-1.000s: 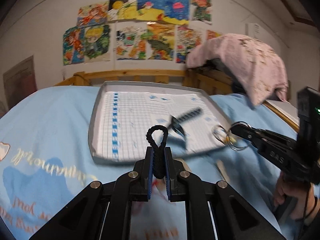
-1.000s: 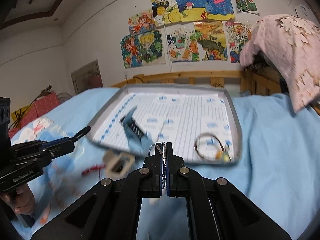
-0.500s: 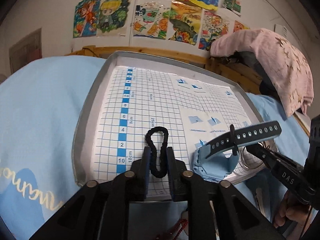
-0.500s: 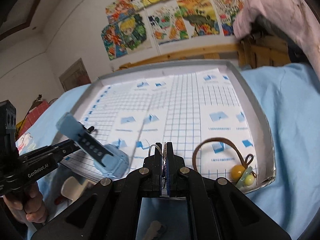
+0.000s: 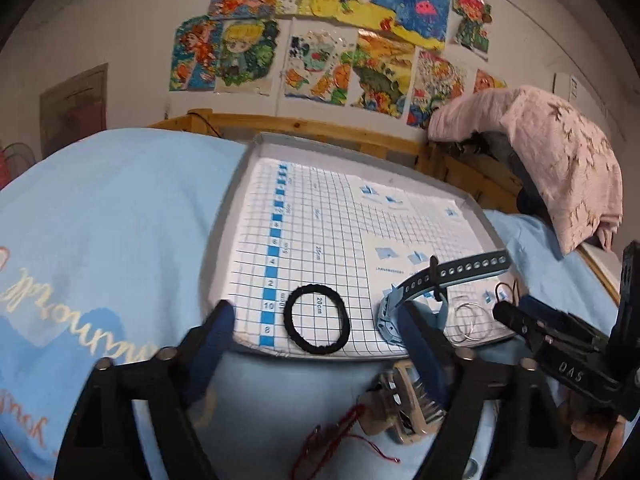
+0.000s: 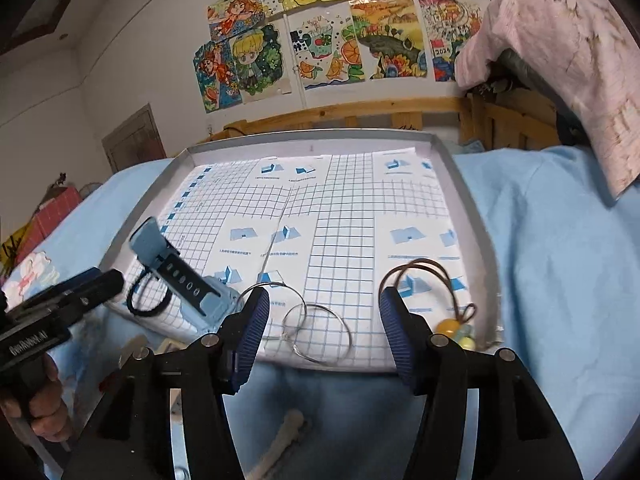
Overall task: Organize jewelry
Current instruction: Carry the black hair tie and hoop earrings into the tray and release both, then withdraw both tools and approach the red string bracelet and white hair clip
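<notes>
A grey tray (image 5: 224,240) lined with blue grid paper lies on the blue bedspread. My left gripper (image 5: 314,312) is opening at the tray's near edge. A black hair tie (image 5: 316,288) lies flat on the paper between its spread fingers, touching neither pad. A light blue watch (image 5: 400,300) lies to the right. My right gripper (image 6: 323,296) is also opening. Two thin silver hoops (image 6: 320,306) rest on the paper between its fingers, free of the pads. A brown cord with a yellow bead (image 6: 448,326) lies in the tray's near right corner.
A beige hair clip (image 5: 404,400) and a red string (image 5: 328,436) lie on the bedspread in front of the tray. A pink cloth (image 6: 560,60) is draped over a heap at the right. A wooden bed rail (image 6: 360,110) runs behind the tray.
Both grippers came forward and down to the tray's near edge and opened. The hair tie left the left jaws and lies flat; the silver hoops left the right jaws.
</notes>
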Motion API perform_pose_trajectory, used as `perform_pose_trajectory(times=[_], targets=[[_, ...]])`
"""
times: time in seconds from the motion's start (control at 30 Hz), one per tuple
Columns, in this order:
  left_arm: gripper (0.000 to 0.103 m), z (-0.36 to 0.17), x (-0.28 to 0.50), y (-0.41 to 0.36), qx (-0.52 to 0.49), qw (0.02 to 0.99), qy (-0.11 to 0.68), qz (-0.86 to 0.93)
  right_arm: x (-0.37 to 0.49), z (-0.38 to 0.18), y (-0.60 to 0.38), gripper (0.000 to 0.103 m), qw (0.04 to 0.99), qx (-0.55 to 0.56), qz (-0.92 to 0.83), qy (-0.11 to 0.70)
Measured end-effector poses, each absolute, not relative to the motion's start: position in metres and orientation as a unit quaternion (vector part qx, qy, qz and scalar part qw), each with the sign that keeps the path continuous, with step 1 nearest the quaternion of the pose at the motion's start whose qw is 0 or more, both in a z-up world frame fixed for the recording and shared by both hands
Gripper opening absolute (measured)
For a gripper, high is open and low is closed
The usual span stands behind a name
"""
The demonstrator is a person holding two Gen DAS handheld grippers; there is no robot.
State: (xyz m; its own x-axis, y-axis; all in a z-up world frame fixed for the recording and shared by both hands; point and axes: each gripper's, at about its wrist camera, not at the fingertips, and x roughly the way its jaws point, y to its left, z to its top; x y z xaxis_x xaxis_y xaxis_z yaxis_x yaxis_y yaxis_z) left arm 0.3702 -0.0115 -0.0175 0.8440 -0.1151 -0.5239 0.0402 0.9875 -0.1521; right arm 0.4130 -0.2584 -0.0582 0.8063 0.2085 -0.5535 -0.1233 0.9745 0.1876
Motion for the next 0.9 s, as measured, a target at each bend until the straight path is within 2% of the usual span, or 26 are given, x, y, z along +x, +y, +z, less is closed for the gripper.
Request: perform_pose_trajectory(times=[0.07, 0.23, 0.3, 0.33, 0.37, 0.67, 0.9], targets=[[0.095, -0.012, 0.358, -0.008, -0.077, 0.961, 0.264, -0.035, 0.405, -0.053, -0.259, 0.063, 0.949, 0.064, 0.082, 0.296], [0.103, -0.002, 0.327, -0.003, -0.093, 0.965, 0.243, -0.023, 0.377, -0.032, -0.264, 0.067, 0.957, 0.046, 0.071, 0.278], [0.103, 0.002, 0.307, 0.0, -0.102, 0.97, 0.221, -0.01, 0.355, -0.019, -0.269, 0.084, 0.967, 0.051, 0.064, 0.243], [0.103, 0.004, 0.299, 0.001, -0.105, 0.972, 0.21, -0.005, 0.345, -0.013, -0.272, 0.097, 0.971, 0.062, 0.066, 0.222], [0.103, 0.006, 0.289, 0.002, -0.107, 0.974, 0.199, -0.001, 0.334, -0.007, -0.274, 0.101, 0.974, 0.07, 0.068, 0.206], [0.103, 0.024, 0.206, 0.002, -0.061, 0.987, 0.151, -0.005, 0.241, 0.031, -0.264, 0.101, 0.99, 0.047, 0.066, 0.118], [0.103, 0.026, 0.155, 0.002, -0.01, 0.991, 0.131, -0.035, 0.171, 0.038, -0.254, 0.101, 0.995, 0.032, 0.054, 0.073]])
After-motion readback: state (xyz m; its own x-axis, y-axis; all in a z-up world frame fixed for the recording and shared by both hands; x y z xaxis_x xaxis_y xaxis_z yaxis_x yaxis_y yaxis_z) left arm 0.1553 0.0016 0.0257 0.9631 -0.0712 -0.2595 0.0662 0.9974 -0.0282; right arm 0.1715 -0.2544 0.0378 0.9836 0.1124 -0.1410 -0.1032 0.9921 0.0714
